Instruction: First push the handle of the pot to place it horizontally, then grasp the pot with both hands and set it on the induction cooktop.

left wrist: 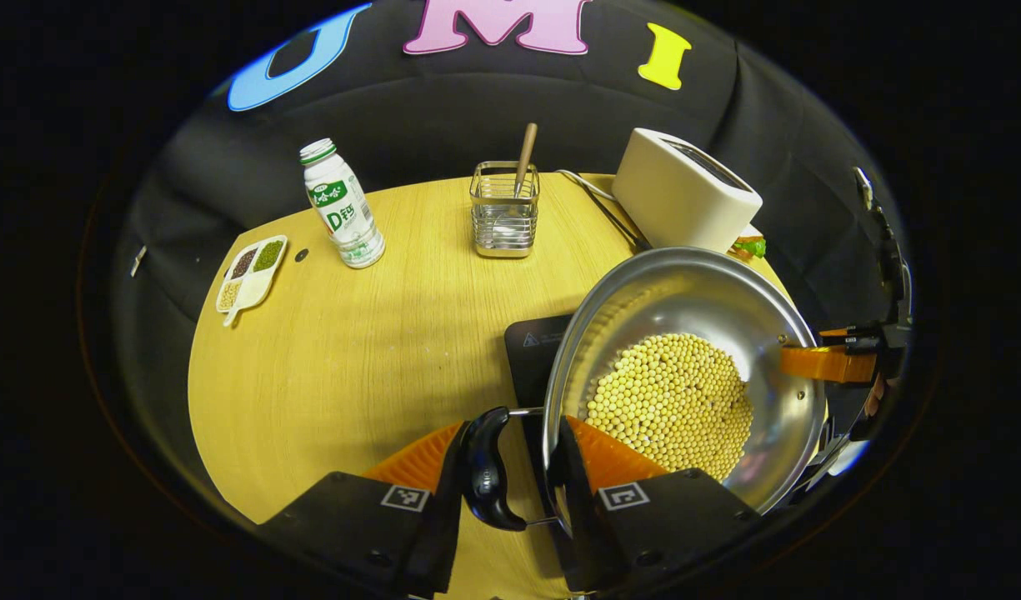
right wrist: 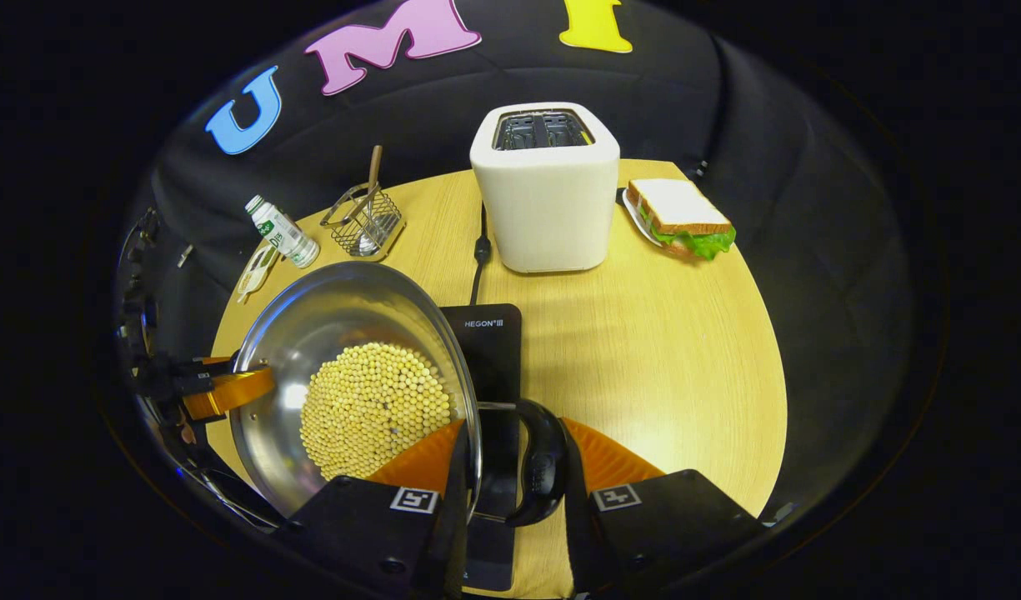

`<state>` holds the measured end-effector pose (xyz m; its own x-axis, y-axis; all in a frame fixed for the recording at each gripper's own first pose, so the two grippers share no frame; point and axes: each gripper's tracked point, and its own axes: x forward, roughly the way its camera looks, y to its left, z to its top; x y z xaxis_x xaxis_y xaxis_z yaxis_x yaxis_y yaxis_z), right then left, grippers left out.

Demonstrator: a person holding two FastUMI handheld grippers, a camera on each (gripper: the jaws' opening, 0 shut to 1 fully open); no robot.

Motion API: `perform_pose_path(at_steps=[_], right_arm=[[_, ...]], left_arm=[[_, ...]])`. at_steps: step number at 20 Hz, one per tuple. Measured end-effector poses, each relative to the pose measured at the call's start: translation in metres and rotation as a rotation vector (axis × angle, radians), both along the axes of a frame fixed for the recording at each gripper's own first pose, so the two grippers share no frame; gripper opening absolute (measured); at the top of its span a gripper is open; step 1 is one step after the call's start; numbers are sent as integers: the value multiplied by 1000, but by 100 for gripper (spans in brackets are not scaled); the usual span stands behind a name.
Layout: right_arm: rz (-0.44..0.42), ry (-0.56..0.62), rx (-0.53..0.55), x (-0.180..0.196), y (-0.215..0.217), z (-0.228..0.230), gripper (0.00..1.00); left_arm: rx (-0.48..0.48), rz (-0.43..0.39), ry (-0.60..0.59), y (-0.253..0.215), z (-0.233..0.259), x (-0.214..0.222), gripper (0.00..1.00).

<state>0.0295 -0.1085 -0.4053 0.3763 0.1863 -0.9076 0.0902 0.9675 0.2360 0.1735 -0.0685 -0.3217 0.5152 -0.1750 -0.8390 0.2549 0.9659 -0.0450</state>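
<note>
A round worktop [right wrist: 660, 350] of pale, light-grained wood stands in a booth, lit brightly from above so that its surface glows yellow. Black cloth [right wrist: 793, 217] hangs in soft folds behind it, closing the wall from nine o'clock round through twelve to three o'clock. Beyond the worktop's edge everything falls into darkness.

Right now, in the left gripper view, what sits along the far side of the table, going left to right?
Divided dish of beans → bottle → wire utensil holder → toaster.
</note>
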Motion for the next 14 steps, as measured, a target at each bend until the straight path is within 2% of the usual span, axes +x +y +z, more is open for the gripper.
perform_pose_path(at_steps=[7,8,12,14], right_arm=[[-1,-3,1,1,0,-1,53],[-1,-4,1,1,-1,0,55],[4,-6,25,-1,3,4,60],[8,-10,88,-3,15,9,86]], left_arm=[[-5,9,4,0,-1,-1,61],[-4,9,5,0,-1,-1,58],[20,-5,5,8,-1,-4,66],[18,-15,-7,5,3,-6,84]])
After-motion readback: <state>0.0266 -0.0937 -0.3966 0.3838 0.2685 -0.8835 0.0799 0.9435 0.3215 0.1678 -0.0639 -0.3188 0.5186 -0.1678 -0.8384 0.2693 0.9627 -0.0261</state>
